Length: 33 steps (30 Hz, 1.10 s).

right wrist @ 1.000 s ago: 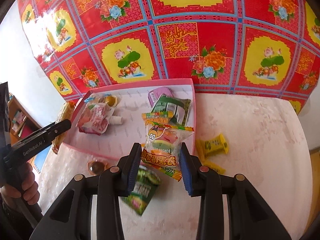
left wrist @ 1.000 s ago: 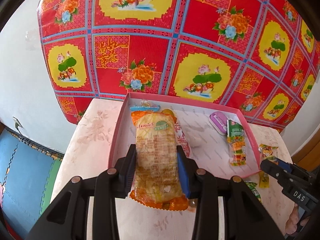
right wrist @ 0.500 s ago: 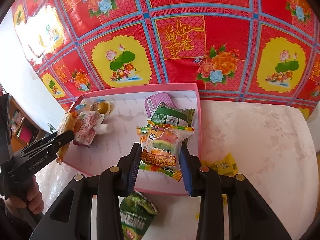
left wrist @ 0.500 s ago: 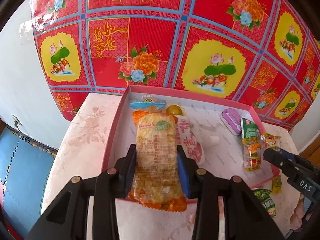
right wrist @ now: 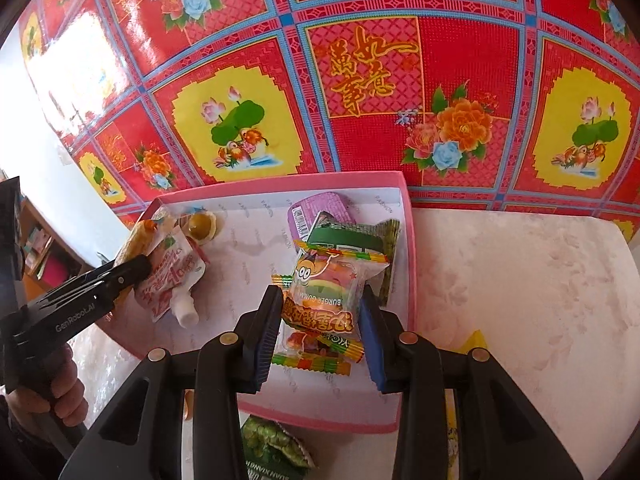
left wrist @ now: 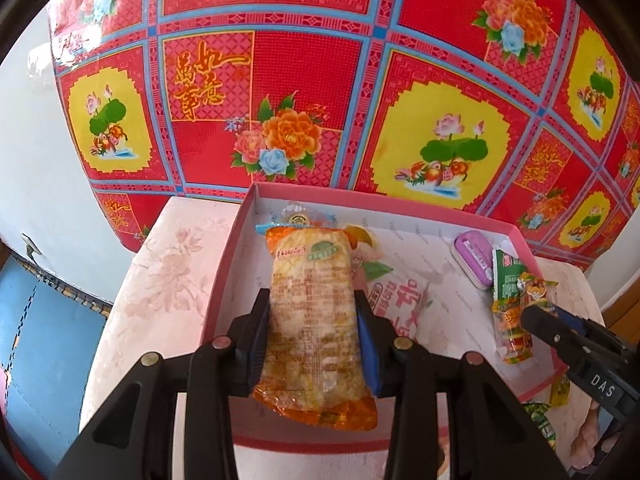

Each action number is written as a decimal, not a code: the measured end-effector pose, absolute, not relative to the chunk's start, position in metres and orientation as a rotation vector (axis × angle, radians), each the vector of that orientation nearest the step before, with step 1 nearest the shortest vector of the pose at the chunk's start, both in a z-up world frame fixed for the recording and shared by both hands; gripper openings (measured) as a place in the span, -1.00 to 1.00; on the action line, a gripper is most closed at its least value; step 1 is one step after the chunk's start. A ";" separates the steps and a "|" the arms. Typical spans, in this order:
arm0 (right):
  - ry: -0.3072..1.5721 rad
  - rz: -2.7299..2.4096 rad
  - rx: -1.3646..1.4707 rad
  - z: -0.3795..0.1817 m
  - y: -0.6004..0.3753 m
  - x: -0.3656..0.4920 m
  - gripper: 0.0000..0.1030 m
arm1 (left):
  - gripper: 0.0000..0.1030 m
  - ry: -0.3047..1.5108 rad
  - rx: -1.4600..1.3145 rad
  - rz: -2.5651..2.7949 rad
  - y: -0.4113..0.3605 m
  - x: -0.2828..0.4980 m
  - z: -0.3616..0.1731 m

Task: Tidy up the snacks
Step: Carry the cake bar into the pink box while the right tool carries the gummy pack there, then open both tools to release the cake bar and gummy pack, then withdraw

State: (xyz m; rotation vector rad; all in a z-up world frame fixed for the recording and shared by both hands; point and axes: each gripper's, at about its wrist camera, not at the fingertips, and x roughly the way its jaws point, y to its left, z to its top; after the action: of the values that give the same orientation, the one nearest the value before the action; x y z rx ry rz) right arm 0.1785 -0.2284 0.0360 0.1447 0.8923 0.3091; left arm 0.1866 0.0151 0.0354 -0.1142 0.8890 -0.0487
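Left gripper point(left wrist: 311, 344) clamped orange-edged snack pack point(left wrist: 310, 320), pack held lengthwise over near-left part of pink box point(left wrist: 400, 204). Right gripper point(right wrist: 320, 330) clamped burger gummy packet point(right wrist: 330, 292) over box's right side, above green packet point(right wrist: 352, 240) and purple case point(right wrist: 316, 210). Red drink pouch point(right wrist: 172, 276) lay beside left gripper's tip.

Left gripper point(left wrist: 310, 344): fingers pinched tight on sides of orange packet point(left wrist: 312, 320), pointing forward and down over near left part of box. Right gripper point(right wrist: 320, 324): fingers clamped on gummy pack point(right wrist: 326, 296), same forward-down tilt, over near right part. Person's left hand point(right wrist: 48, 392) wrapped round left gripper handle, low at left.
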 end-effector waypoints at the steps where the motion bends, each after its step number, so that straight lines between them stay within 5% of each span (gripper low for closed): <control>1: 0.892 0.310 0.146 0.036 -0.228 0.179 -0.25 | -0.22 0.889 -0.113 -0.048 0.015 0.188 0.035; 11: 0.908 0.322 0.181 0.031 -0.229 0.181 -0.20 | 0.25 0.921 -0.094 -0.046 0.007 0.191 0.034; 20: 0.901 0.309 0.153 0.033 -0.224 0.177 0.04 | 0.53 0.898 -0.060 -0.028 0.002 0.187 0.039; 33: 0.850 0.342 0.151 0.052 -0.223 0.161 0.20 | 0.57 0.900 -0.080 -0.025 0.003 0.174 0.053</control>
State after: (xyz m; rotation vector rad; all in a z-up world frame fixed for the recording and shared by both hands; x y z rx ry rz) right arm 0.1606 -0.2235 0.0523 0.1514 0.8495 0.3417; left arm 0.1740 0.0029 0.0532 -0.0797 0.9004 -0.0252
